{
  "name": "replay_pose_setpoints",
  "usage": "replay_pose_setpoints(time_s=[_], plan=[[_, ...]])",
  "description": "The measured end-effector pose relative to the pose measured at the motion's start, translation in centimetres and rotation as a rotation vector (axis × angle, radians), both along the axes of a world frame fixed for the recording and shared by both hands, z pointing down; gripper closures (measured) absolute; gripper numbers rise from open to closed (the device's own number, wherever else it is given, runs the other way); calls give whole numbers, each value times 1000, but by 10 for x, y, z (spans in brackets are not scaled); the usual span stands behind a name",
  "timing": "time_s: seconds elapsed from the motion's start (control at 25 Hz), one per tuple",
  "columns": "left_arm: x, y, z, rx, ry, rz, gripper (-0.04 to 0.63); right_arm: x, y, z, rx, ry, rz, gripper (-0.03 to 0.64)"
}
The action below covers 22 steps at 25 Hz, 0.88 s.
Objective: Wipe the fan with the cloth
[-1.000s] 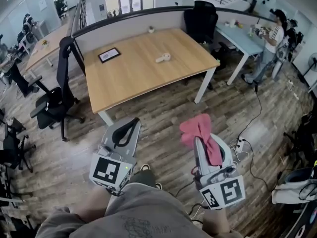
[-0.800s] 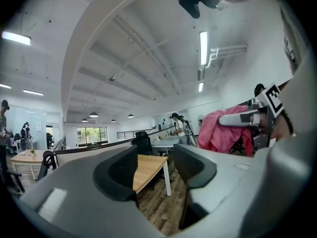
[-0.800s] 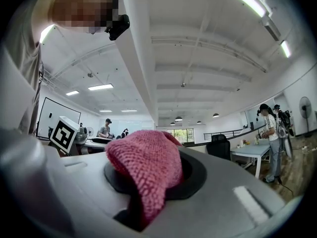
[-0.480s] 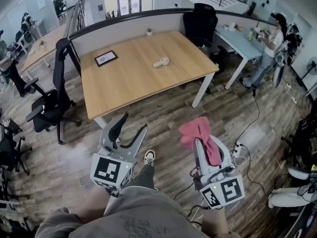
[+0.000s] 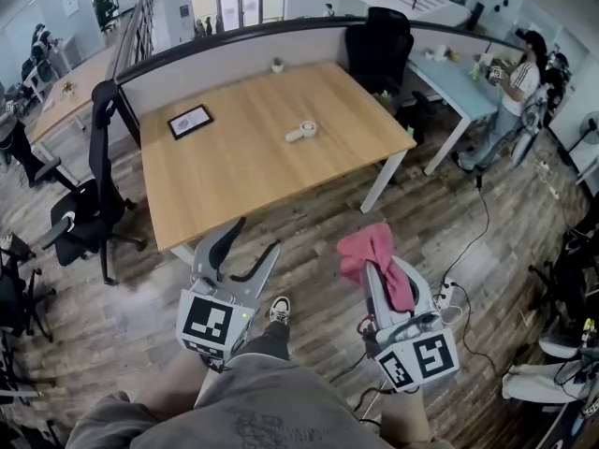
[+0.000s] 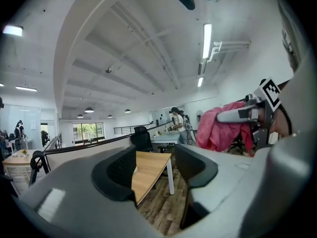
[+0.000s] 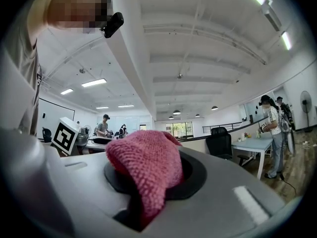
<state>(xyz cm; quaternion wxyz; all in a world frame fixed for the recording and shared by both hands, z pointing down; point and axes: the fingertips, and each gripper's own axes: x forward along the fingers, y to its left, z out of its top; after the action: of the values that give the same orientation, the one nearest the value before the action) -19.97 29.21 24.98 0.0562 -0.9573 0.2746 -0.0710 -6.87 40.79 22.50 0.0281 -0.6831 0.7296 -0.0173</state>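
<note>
A small white handheld fan lies on the wooden table, right of its middle. My left gripper hangs over the floor just short of the table's near edge, jaws open and empty. In the left gripper view the table corner shows between the spread fingers. My right gripper is shut on a pink cloth that drapes over its tips, and it stays off the table to the right. The cloth fills the jaws in the right gripper view and also appears as a pink bundle in the left gripper view.
A dark tablet and a small cup lie on the table by the grey partition. Black office chairs stand at the left and behind. A person stands at the blue desk. Cables cross the floor.
The left gripper's jaws have opened from shut. Both grippers and the view have moved closer to the wooden table; the cloth stays in the right gripper.
</note>
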Motion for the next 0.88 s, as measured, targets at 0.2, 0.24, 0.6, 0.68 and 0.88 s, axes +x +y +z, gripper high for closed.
replay_pose_setpoints(time_s=[0.2, 0.24, 0.6, 0.68, 0.88], plan=[[22, -61, -2, 20, -10, 22, 347, 21, -59, 0, -30, 6, 8, 531], [27, -73, -2, 18, -14, 25, 347, 24, -72, 0, -36, 7, 7, 532], [58, -175, 0, -4, -25, 34, 336, 54, -177, 1, -80, 31, 1, 531], [62, -196, 0, -5, -24, 36, 336, 59, -199, 2, -85, 35, -1, 531], [74, -237, 0, -3, -30, 39, 336, 74, -243, 1, -80, 37, 1, 531]])
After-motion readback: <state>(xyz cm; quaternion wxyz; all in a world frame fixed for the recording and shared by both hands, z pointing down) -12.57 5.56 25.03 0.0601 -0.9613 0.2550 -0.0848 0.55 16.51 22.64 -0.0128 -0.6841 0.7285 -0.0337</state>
